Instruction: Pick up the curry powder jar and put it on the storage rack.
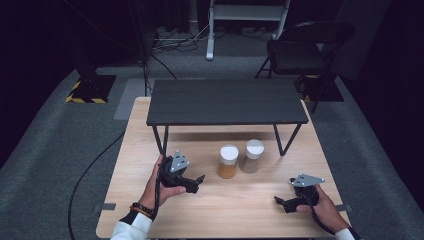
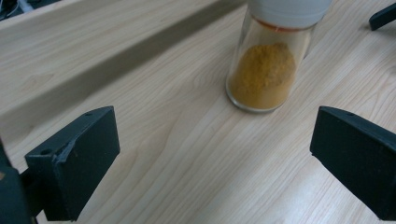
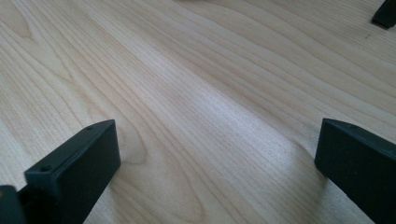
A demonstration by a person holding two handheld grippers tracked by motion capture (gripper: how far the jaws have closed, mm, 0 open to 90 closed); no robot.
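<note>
Two white-capped glass spice jars stand side by side on the light wooden table [image 1: 220, 205], just in front of a low black shelf [image 1: 226, 101]. The left jar [image 1: 228, 161] holds orange-yellow powder and the right jar [image 1: 252, 156] holds a paler brown powder. My left gripper [image 1: 196, 183] is open, a short way left of the orange jar [image 2: 267, 60] and pointing at it. My right gripper [image 1: 281, 203] is open near the table's front right, pointing left over bare wood [image 3: 205, 107], with nothing between its jaws.
The black shelf stands on thin legs [image 1: 162, 139] over the table's far half. A black folding chair [image 1: 305, 47] stands on the grey carpet behind the table, and a cable [image 1: 90, 167] runs across the floor at left. A tip of the other gripper [image 3: 385, 13] shows at top right.
</note>
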